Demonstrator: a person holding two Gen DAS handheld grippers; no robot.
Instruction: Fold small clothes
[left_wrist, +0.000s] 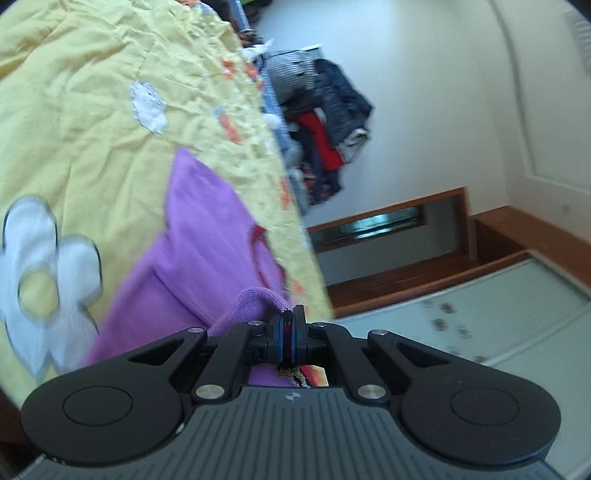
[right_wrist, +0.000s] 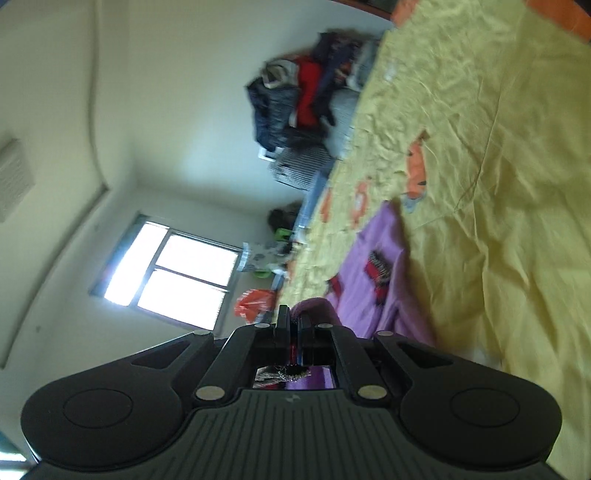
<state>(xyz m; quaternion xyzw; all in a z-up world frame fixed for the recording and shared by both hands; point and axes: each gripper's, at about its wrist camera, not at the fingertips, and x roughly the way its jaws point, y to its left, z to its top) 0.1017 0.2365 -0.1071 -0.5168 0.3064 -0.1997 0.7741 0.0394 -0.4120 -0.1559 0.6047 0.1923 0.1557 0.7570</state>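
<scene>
1. Both tools clamped on the purple garment (left_wrist: 207, 236). The left tool (left_wrist: 290, 317) has its jaws nearly together, pinching a bunched purple edge. The right tool (right_wrist: 293, 321) does the same on another edge of it.
2. Garment lies on the bed, on the yellow flowered bedspread (left_wrist: 92, 110). Most of it is spread flat; only the gripped edges are lifted at the tools.
3. Progress, judged: early to mid fold. Edges are picked up but no finished fold is visible, so carrying over, laying down and smoothing are left. Pile of unfolded clothes (left_wrist: 325, 122) at the far edge of the bed suggests more items are waiting.
4. Left view only: white flower patch (left_wrist: 48, 280), wooden frame (left_wrist: 388, 221) on the wall.
5. Right view only: bright window (right_wrist: 173, 273), red-black print on the garment (right_wrist: 376, 273), orange bag (right_wrist: 255, 302). Both views are motion-blurred.
</scene>
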